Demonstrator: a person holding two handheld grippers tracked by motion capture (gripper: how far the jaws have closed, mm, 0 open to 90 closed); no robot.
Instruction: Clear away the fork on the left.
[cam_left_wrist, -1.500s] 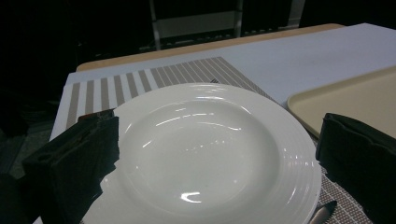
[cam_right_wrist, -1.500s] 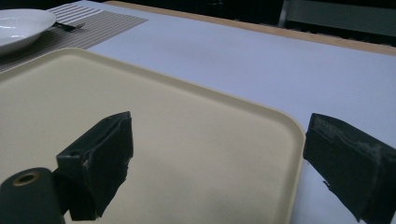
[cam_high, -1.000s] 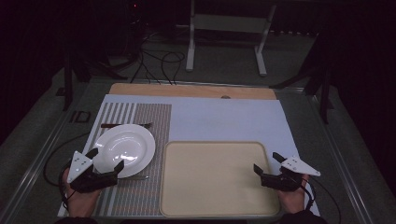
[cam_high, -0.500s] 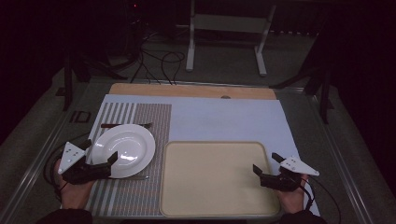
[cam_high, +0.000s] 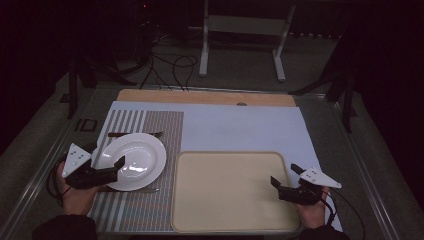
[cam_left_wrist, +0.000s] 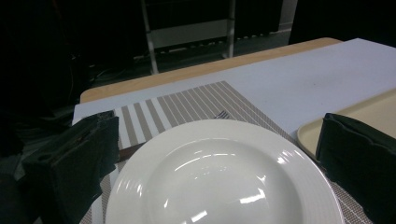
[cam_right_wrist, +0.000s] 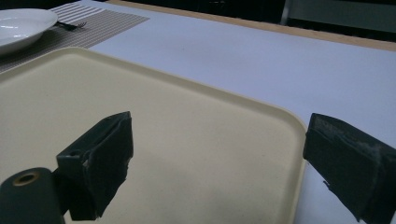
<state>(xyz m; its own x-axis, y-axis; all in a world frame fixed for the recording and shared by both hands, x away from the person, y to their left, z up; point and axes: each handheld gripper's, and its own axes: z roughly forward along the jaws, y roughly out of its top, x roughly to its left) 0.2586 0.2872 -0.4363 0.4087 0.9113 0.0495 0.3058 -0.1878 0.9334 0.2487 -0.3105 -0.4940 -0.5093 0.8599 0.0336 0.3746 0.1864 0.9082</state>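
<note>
Your left gripper (cam_high: 107, 167), jaws spread wide, straddles the near edge of the white plate (cam_high: 131, 160) on the striped placemat (cam_high: 150, 130), while your right gripper (cam_high: 286, 176) hangs open over the beige tray's (cam_high: 225, 195) right rim.

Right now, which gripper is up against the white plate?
The left gripper: its open jaws straddle the plate rim. The right gripper hovers at the tray edge.
</note>
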